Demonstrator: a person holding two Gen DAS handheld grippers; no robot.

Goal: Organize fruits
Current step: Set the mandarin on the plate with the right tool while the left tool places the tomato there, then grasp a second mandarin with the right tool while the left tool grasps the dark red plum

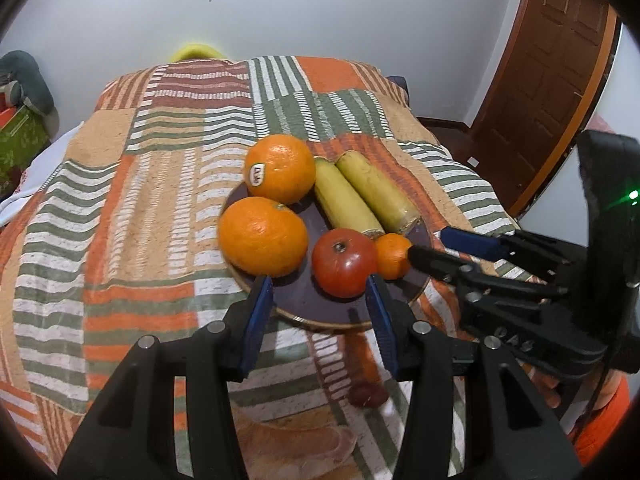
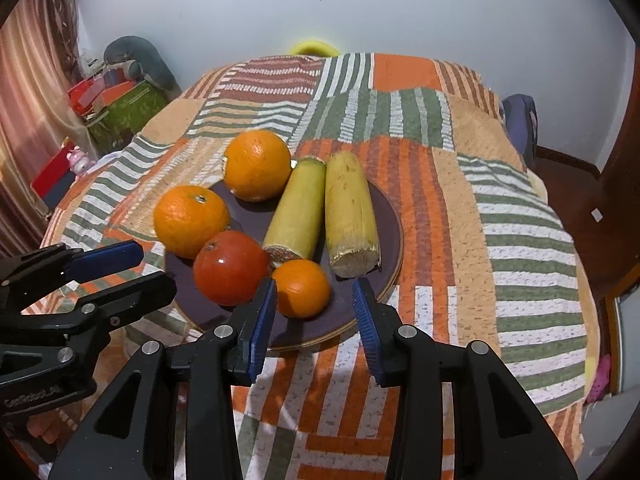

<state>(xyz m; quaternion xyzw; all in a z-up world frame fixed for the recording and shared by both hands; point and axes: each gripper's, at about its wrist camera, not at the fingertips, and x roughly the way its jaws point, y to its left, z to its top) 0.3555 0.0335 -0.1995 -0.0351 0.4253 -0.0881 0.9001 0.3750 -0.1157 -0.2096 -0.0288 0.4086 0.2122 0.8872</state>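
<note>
A dark round plate (image 1: 304, 300) (image 2: 384, 208) lies on a striped cloth. It holds two large oranges (image 1: 280, 168) (image 1: 262, 236) (image 2: 258, 164) (image 2: 190, 220), a red tomato-like fruit (image 1: 344, 262) (image 2: 230, 262), a small orange (image 1: 394, 256) (image 2: 302, 288) and two yellow-green cut stalks (image 1: 346, 200) (image 1: 376, 192) (image 2: 296, 208) (image 2: 348, 212). My left gripper (image 1: 318, 284) (image 2: 144, 266) is open and empty at the plate's near rim, in front of the red fruit. My right gripper (image 2: 314, 286) (image 1: 426, 246) is open and empty, its tips by the small orange.
The patterned cloth (image 1: 140, 200) (image 2: 500, 220) covers the whole table and drops off at the edges. A wooden door (image 1: 552, 80) stands at the right. Boxes and clutter (image 2: 116, 104) sit beyond the table's left side. A yellow object (image 2: 314, 47) shows behind the far edge.
</note>
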